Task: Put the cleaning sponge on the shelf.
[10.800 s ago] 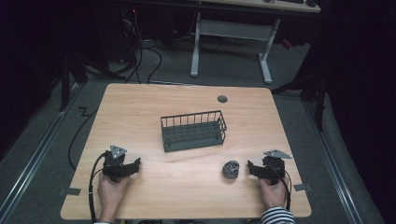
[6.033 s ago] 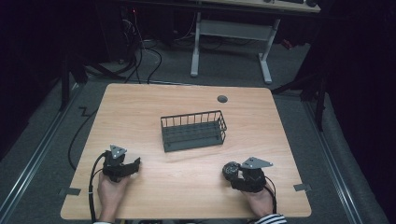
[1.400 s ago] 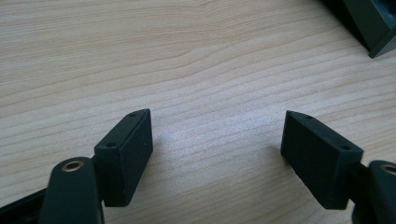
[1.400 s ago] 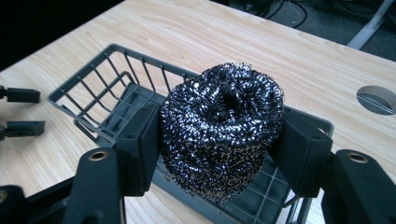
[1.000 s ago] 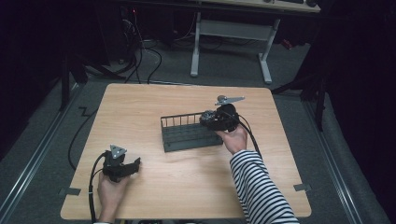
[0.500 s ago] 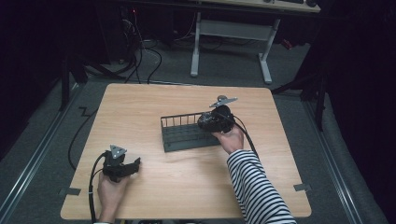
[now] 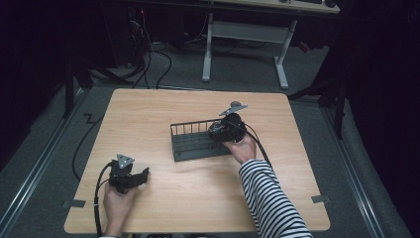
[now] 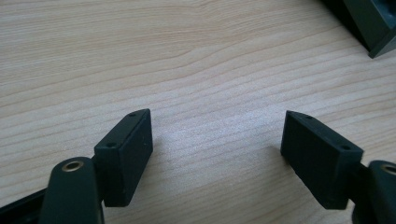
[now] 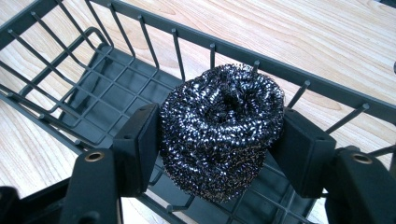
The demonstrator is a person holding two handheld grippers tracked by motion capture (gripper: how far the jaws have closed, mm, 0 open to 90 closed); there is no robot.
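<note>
The right gripper [image 9: 219,140] holds a steel-wool scouring pad [image 9: 222,128] over the right end of the dark wire basket [image 7: 190,144], which stands mid-table. Its jaws have just been easing apart, yet both pads still touch the scourer's sides. Recommended: lower until the scourer rests on the basket floor, then open fully and lift straight up, so the wire strands do not snag on a pad. The left gripper [image 8: 217,154] rests on the wooden table [image 7: 198,198], jaws wide apart, holding nothing.

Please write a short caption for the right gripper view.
Right gripper holding a steel wool scourer over the dark wire basket.
</note>
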